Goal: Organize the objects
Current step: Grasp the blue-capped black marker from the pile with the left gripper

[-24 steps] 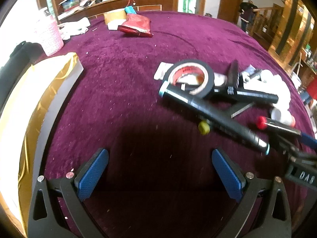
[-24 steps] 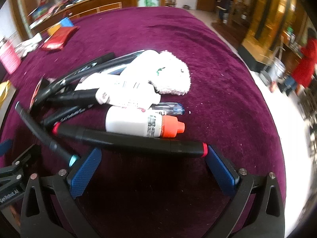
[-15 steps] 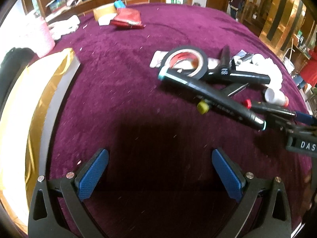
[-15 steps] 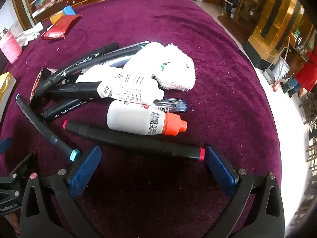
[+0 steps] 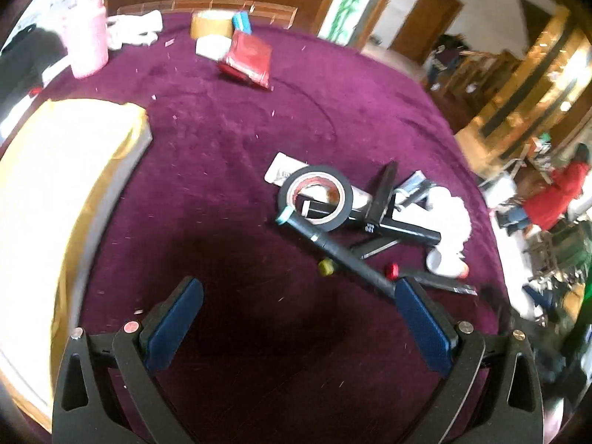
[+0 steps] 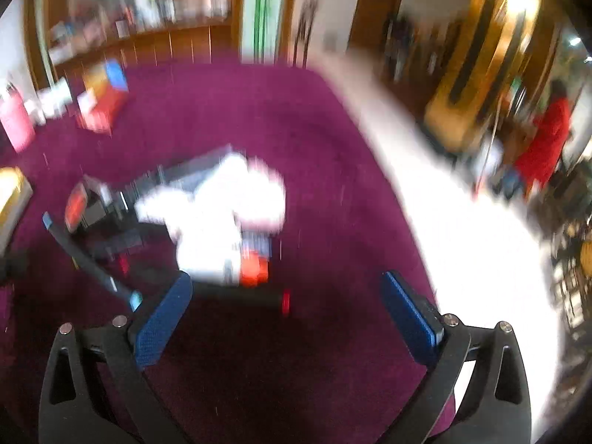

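A pile of objects lies on the purple cloth: a black tape roll [image 5: 315, 197], a long black marker with teal cap [image 5: 333, 253], other black markers [image 5: 401, 227], a white bottle with orange cap [image 5: 444, 262], a white cloth [image 5: 449, 209]. My left gripper [image 5: 296, 320] is open and empty, short of the pile, its right pad [image 5: 423, 327] near the marker's end. The right wrist view is blurred: the white bottle [image 6: 211, 255] and a black marker with red cap [image 6: 251, 296] lie just ahead of my open, empty right gripper [image 6: 286, 314].
A white and gold box [image 5: 48, 185] lies at the left. A pink cup [image 5: 87, 42], a red pouch [image 5: 248, 59] and a brown tape roll [image 5: 211, 26] sit at the far side. The table edge [image 6: 388, 192] curves to the right, with floor beyond.
Both grippers have pulled back and risen from the pile, which now looks smaller and farther. The right view has become motion-blurred. Both grippers stay open and empty.
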A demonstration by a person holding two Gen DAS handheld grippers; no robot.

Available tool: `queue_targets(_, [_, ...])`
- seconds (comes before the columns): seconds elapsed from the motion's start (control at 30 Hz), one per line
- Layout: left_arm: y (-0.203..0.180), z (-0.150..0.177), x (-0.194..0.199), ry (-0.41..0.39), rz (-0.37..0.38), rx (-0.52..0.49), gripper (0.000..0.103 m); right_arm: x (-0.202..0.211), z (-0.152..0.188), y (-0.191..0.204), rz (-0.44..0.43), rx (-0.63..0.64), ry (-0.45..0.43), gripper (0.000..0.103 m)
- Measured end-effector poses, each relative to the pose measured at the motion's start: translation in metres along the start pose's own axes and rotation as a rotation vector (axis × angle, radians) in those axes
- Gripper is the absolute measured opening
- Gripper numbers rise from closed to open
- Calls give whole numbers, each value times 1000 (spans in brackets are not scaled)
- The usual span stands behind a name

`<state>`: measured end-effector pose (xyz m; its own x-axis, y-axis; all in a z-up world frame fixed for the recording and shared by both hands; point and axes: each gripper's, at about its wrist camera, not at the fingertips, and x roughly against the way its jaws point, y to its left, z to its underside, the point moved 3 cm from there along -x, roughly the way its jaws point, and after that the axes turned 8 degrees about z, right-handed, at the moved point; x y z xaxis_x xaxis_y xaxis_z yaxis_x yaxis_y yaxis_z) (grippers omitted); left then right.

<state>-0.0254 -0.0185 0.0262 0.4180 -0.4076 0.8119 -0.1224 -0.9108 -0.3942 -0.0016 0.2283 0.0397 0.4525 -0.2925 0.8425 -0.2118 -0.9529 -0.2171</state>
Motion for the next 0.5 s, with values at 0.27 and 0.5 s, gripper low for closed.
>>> queue_targets(0.27, [-14,3,-55,87,-171,-10,98,6,15,-25,-27,-61,-12,101])
queue_targets(0.5, [23,30,-18,124,-144,-38,67,9,8,-38,-21,-57,-42,101])
